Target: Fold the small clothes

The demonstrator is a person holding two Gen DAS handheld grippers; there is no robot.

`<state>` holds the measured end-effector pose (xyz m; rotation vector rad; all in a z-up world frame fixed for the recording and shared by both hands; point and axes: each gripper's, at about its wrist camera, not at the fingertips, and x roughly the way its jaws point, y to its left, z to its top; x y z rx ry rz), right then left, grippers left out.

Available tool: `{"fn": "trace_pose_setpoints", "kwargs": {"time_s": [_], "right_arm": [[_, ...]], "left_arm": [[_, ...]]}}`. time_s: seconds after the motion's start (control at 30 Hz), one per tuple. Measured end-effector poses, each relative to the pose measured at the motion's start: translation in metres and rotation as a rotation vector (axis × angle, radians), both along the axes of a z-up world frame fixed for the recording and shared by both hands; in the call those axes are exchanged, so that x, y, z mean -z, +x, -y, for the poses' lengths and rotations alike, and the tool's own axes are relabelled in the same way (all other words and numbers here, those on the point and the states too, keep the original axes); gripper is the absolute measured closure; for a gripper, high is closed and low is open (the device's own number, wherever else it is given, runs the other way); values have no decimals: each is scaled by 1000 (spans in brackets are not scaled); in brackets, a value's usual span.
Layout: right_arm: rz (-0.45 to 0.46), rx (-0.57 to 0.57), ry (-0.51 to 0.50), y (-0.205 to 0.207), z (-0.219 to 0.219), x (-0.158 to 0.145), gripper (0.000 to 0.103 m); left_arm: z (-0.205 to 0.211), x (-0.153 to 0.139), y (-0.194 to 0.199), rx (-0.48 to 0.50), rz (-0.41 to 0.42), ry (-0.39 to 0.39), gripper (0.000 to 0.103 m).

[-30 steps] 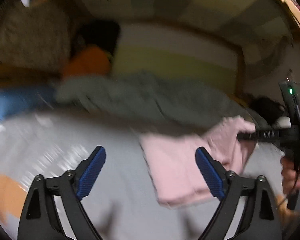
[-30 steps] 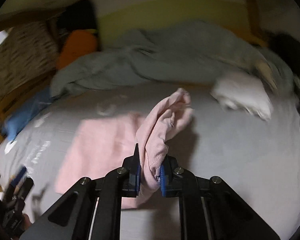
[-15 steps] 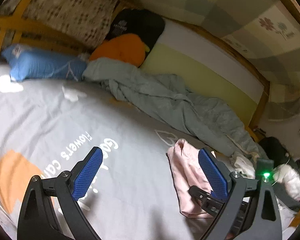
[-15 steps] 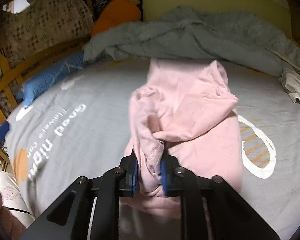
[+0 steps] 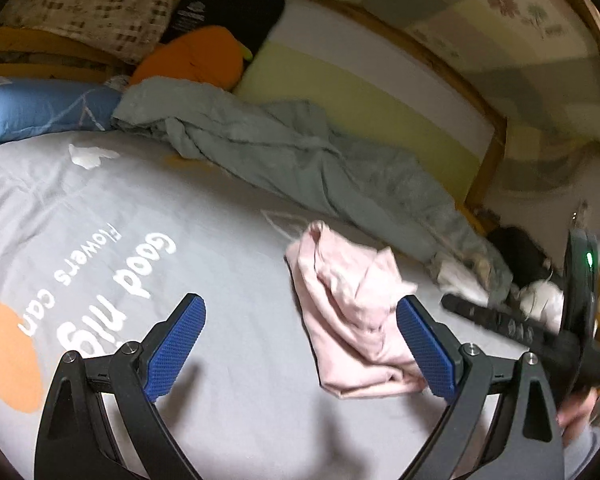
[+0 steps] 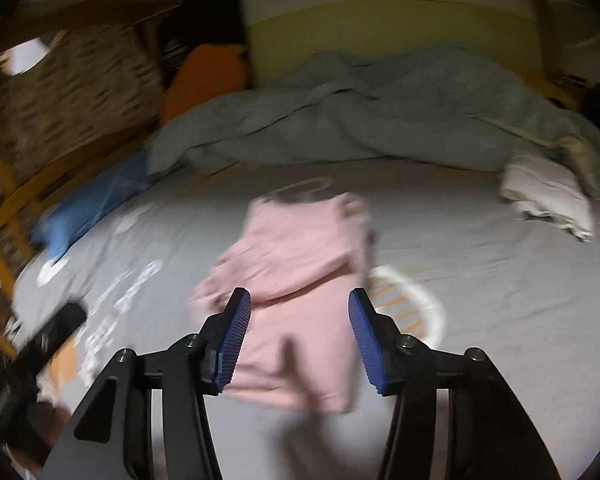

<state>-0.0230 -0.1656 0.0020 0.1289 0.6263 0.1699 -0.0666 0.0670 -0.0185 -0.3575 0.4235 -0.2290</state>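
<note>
A small pink garment (image 6: 296, 292) lies folded over on the grey bed sheet (image 6: 480, 280). My right gripper (image 6: 299, 336) hovers just short of its near edge; its jaws are opening and the blue pads touch no cloth. The left wrist view has the same pink garment (image 5: 352, 308) bunched on the grey bed sheet (image 5: 228, 240), right of centre. My left gripper (image 5: 300, 350) stands wide open beside it, with its right pad next to the cloth and nothing gripped. The right gripper's black body (image 5: 540, 336) reaches in from the right edge of that view.
A rumpled grey-green blanket (image 5: 300, 152) lies along the back of the bed before a yellow-and-white headboard (image 5: 380, 92). A white garment (image 6: 548, 196) sits at the right. An orange cushion (image 5: 196, 60), blue pillow (image 5: 40, 104) and checked pillow (image 5: 92, 4) crowd the back left.
My right gripper has let go of the pink garment and drawn back; the cloth now lies on the sheet. The left gripper has swung towards the garment, still open.
</note>
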Motion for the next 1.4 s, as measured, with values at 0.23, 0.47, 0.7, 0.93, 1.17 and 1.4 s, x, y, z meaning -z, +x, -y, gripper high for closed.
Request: {"fn": "trace_pose_setpoints", "kwargs": {"time_s": [0.23, 0.47, 0.7, 0.93, 1.17, 1.4], "right_arm": [[-139, -25, 75, 27, 28, 34, 58], [-201, -83, 117, 29, 33, 65, 57], [-161, -7, 130, 23, 56, 51, 57], [-71, 145, 105, 23, 112, 21, 57], [-123, 166, 134, 31, 127, 29, 57], [-124, 107, 142, 32, 113, 33, 57]], "left_arm": [[34, 12, 6, 41, -33, 111, 8], [72, -39, 46, 158, -43, 273, 11], [141, -43, 115, 446, -272, 503, 33], [193, -11, 141, 421, -332, 745, 92], [148, -42, 155, 241, -209, 613, 100], [102, -27, 188, 146, -387, 571, 97]]}}
